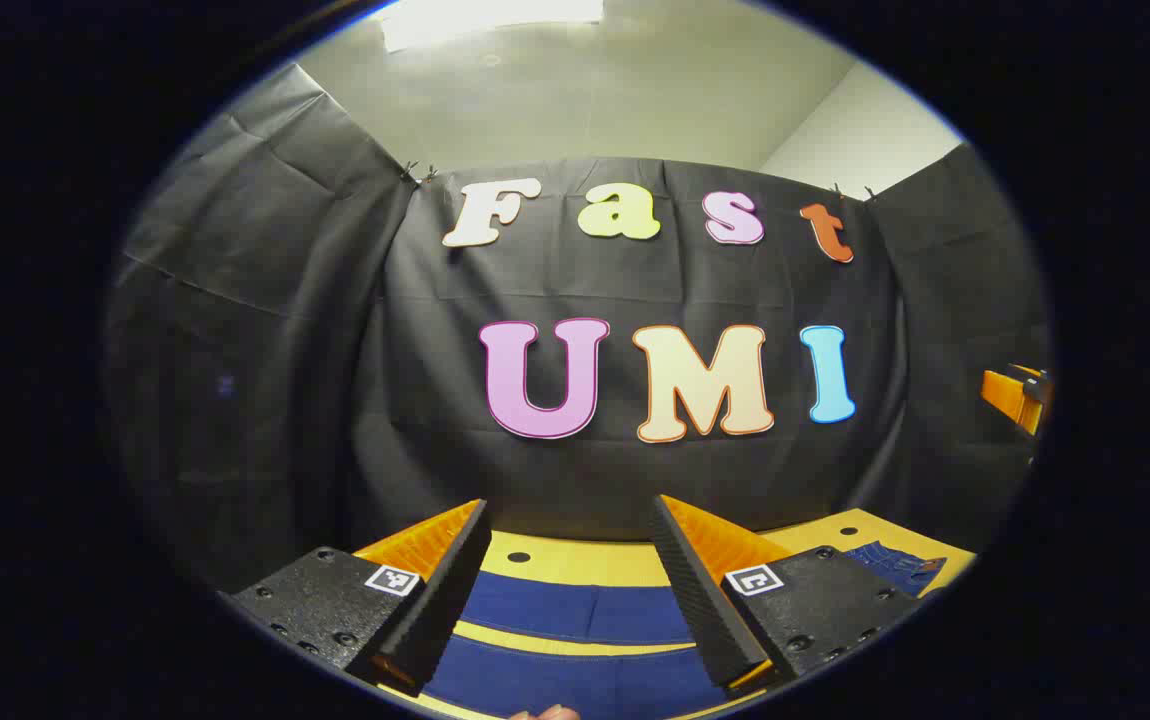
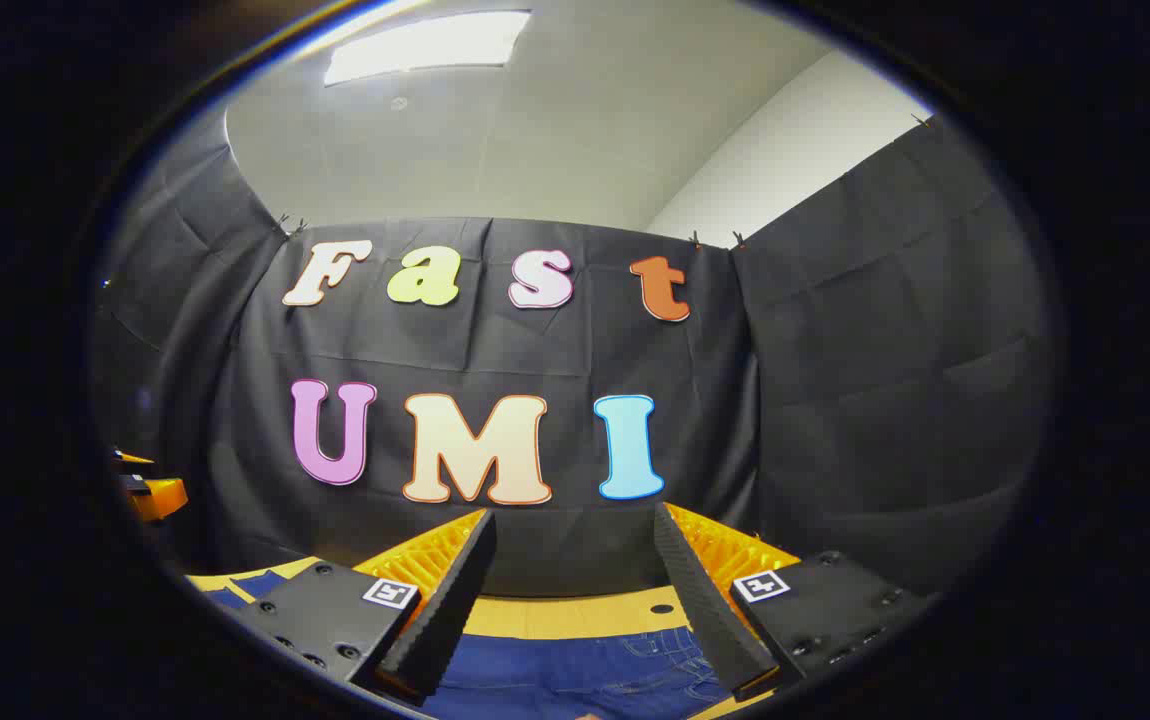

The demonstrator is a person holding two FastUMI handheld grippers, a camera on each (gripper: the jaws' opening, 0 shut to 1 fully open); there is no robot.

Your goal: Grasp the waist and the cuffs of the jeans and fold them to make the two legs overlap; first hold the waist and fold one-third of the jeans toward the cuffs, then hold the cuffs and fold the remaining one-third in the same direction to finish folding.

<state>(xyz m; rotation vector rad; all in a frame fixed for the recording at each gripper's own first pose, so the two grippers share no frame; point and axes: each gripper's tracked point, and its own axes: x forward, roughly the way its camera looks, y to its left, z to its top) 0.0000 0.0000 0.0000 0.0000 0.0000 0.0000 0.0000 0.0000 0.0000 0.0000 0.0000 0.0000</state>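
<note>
We see both tools, left (image 1: 567, 590) and right (image 2: 575, 600), spread wide and empty above the dark blue denim jeans (image 1: 575, 610) lying lengthwise across the yellow table (image 1: 575, 562), cuffs under the left, waist under the right.

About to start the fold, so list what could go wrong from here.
1. Both grippers, left and right, are open above the jeans; closing too high would likely catch nothing.
2. The legs lie apart with table showing between them, so a bite may take one leg alone.
3. The right gripper sits over the stitched pocket area; thick fabric could slip.
</note>
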